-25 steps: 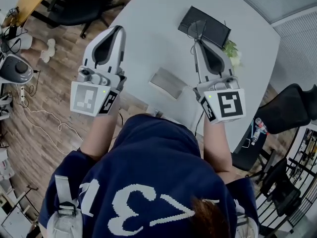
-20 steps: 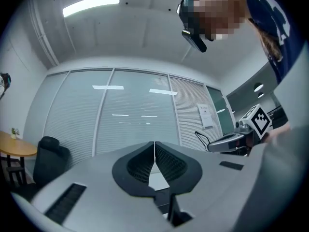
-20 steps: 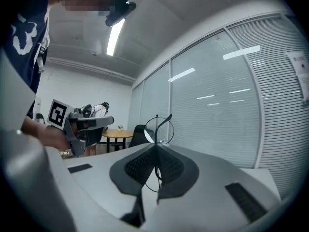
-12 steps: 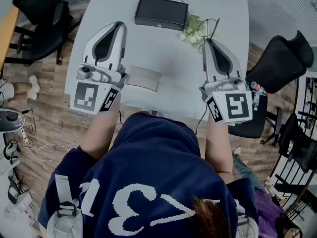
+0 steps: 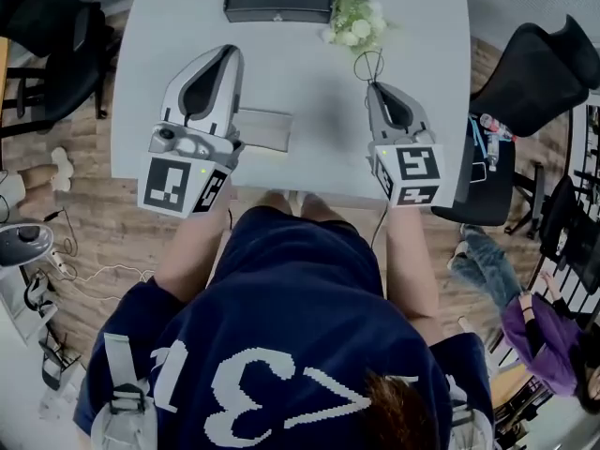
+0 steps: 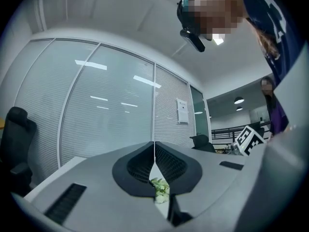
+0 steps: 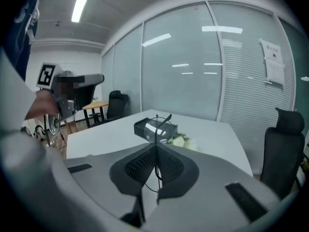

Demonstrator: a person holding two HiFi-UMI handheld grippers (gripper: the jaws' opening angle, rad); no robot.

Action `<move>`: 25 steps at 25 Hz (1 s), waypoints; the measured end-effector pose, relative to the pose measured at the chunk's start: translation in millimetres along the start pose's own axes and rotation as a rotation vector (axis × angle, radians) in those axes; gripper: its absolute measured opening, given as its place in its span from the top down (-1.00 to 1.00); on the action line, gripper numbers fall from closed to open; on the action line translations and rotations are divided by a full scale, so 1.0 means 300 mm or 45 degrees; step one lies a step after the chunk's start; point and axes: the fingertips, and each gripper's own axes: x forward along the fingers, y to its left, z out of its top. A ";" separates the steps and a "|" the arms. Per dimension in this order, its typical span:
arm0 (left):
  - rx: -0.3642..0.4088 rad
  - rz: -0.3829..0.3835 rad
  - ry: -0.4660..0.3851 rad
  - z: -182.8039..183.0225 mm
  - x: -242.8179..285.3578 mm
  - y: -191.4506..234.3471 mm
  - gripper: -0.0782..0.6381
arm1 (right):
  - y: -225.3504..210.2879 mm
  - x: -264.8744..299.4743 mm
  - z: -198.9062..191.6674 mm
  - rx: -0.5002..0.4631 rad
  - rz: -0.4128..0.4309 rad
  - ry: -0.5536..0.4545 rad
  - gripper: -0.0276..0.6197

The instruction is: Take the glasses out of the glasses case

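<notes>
Head view: case [image 5: 265, 129] near table [image 5: 309, 82] edge; right tool [image 5: 372, 84] grips glasses [image 5: 367, 65].

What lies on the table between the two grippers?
A flat grey case, close beside the left gripper; bare table towards the right gripper. Head view.

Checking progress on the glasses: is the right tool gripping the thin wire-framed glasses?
Yes, the right tool pinches the thin wire-framed glasses in closed jaws, a lens standing above the tips.
</notes>
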 end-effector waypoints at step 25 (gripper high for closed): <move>-0.007 -0.038 0.057 -0.051 -0.067 -0.049 0.73 | -0.021 0.002 -0.315 0.117 -0.072 0.264 0.82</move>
